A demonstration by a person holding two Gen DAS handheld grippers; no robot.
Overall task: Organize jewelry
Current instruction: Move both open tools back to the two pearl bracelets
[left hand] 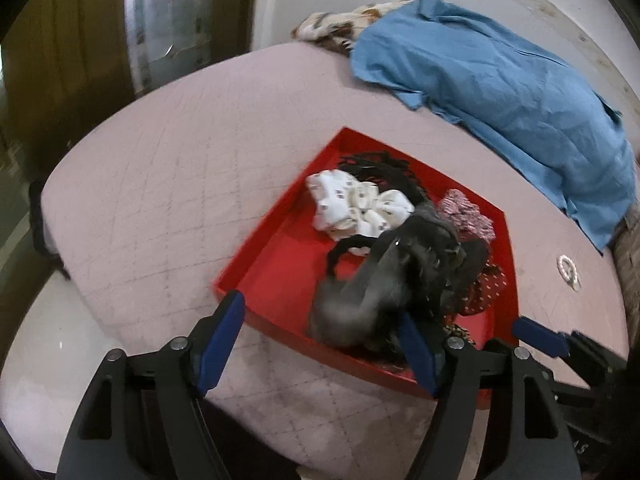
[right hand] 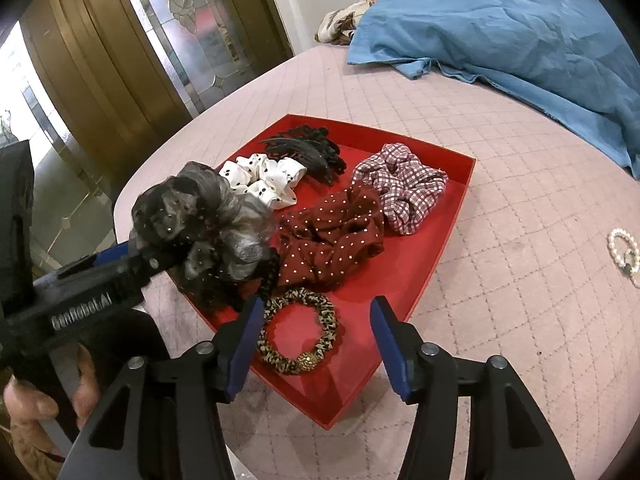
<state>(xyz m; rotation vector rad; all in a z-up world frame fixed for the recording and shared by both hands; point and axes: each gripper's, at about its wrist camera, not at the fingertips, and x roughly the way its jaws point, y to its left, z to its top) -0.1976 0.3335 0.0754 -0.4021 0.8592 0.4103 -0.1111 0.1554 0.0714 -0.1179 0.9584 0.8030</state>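
Around the red tray [right hand: 448,220] the pink quilted surface [right hand: 500,300] carries a rumpled blue shirt [right hand: 500,24] at the far edge, a patterned cloth [right hand: 340,24] bunched beyond it, and a pearl bracelet [right hand: 624,252] lying well apart to the tray's right. Inside the tray sit a white dotted scrunchie [right hand: 264,180], black hair claws [right hand: 312,152], a checked scrunchie [right hand: 400,184], a dark red dotted scrunchie [right hand: 332,240] and a leopard-print hair tie [right hand: 298,332] near the front corner.

A grey-and-black tulle scrunchie [right hand: 200,224] hangs over the tray's left edge, blocking part of the left wrist view, where it is blurred. It sits at the tip of the left gripper [left hand: 320,336], which reaches in from the left; its jaws look spread wide in its own camera, with the scrunchie draped against the right finger, so a firm pinch cannot be confirmed. The right gripper [right hand: 316,340] hovers low over the tray's near corner, jaws spread either side of the leopard-print hair tie, touching nothing.
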